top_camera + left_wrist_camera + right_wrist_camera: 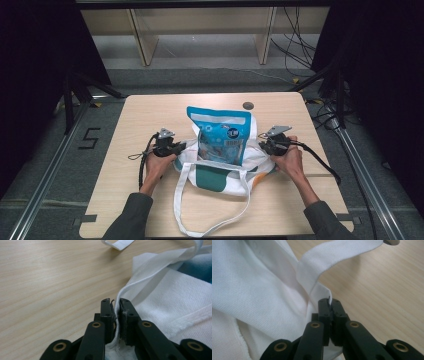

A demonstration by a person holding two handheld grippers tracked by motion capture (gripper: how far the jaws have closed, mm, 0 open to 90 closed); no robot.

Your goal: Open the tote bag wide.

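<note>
White canvas tote bag (pixel 222 172) mid-counter (pixel 150 115), blue snack pouch (pixel 218 135) standing half in its mouth. Left claw (pixel 176 148) and right claw (pixel 264 145) each pinched on a side hem. Best kept level, pulled apart evenly, rim taut. Pouch bottom hidden inside; bag depth unclear.

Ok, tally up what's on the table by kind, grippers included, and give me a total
Tote bag: 1
Snack pouch: 1
Grippers: 2, the left gripper and the right gripper, each clamped on the bag's fabric
Total: 4
</note>
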